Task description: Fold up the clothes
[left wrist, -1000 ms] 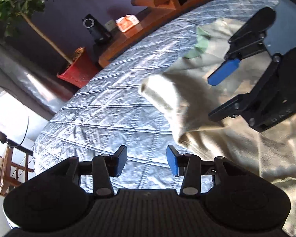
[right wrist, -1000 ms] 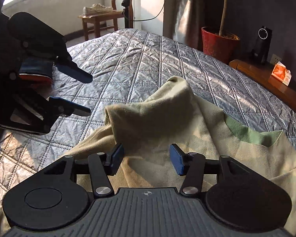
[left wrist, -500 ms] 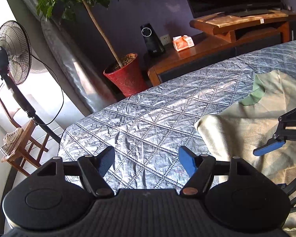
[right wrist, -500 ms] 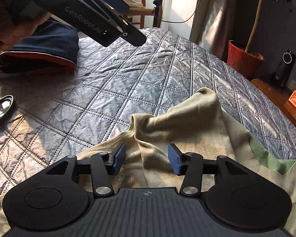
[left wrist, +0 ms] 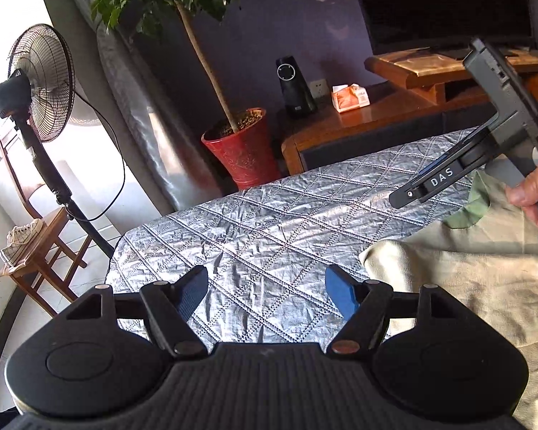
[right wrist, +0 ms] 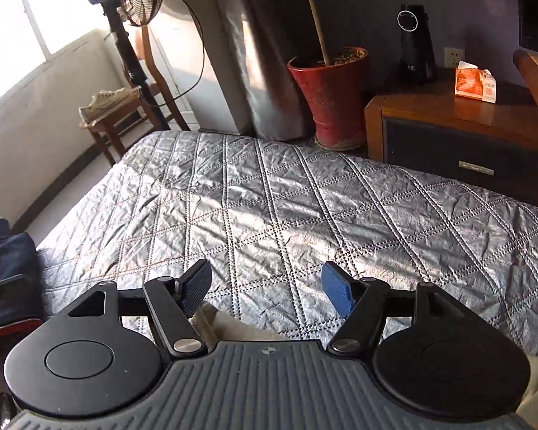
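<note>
A cream shirt (left wrist: 477, 279) with a green collar (left wrist: 475, 204) lies on the quilted grey bed (left wrist: 269, 229), at the right of the left wrist view. My left gripper (left wrist: 265, 292) is open and empty above the bedspread, left of the shirt's folded edge. The right gripper's body (left wrist: 448, 175) shows at upper right there, held in a hand above the shirt. In the right wrist view my right gripper (right wrist: 265, 288) is open and empty over the bed (right wrist: 287, 215). Only a strip of cream cloth (right wrist: 229, 326) shows under its fingers.
Folded dark blue clothes (right wrist: 7, 286) lie at the bed's left edge. Beyond the bed stand a red plant pot (left wrist: 242, 143), a fan (left wrist: 36, 86), a wooden stool with a shoe (left wrist: 28, 247), and a wooden cabinet (left wrist: 394, 118) with a tissue pack and black speaker.
Both grippers have lifted and tilted up from the shirt toward the room. The right gripper's jaws have opened wider, and the shirt has dropped almost out of its view.
</note>
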Available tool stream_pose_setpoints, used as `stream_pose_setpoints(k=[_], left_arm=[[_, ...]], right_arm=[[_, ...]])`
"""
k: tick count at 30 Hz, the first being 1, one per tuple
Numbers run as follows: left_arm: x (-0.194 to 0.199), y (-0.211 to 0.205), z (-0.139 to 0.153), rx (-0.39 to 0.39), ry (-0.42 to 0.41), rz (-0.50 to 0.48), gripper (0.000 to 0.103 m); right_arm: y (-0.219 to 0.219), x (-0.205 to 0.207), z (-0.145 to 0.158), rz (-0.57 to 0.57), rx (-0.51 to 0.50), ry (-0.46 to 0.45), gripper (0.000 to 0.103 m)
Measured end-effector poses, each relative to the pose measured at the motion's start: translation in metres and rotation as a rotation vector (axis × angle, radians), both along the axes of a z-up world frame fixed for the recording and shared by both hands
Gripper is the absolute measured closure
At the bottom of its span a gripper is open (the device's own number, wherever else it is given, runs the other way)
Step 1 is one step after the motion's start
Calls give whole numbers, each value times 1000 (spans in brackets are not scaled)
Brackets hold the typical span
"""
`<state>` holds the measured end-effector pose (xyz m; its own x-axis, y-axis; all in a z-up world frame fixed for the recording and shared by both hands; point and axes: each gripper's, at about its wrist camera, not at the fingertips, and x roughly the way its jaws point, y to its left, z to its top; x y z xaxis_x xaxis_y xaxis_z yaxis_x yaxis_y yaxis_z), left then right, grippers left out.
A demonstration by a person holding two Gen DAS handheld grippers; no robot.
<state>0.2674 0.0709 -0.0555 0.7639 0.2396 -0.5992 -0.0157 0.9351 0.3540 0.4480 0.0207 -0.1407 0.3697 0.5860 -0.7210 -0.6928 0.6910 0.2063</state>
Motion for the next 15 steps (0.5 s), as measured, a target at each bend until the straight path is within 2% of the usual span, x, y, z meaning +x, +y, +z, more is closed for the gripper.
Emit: stream_pose_setpoints(k=[5, 9, 12, 13, 14, 15], left_arm=[[8, -14, -5, 0, 0, -24, 34], [-1, -22, -7, 12, 0, -53, 31], [-1, -24, -9, 5, 9, -52, 31], [-1, -26, -8, 2, 7, -53, 31], [-1, -27, -8, 0, 5, -56, 31], [-2, -28, -7, 1, 2, -61, 31]], right_arm=[[-6, -6, -15, 67, -70, 43, 30], [-19, -12, -13, 123, -106, 54, 31], [-9, -23, -16, 209, -198, -3, 52], [-4, -30, -18, 244, -231, -31, 67], [1, -36, -21, 278, -264, -59, 68], [5, -43, -21, 309, -283, -88, 87]])
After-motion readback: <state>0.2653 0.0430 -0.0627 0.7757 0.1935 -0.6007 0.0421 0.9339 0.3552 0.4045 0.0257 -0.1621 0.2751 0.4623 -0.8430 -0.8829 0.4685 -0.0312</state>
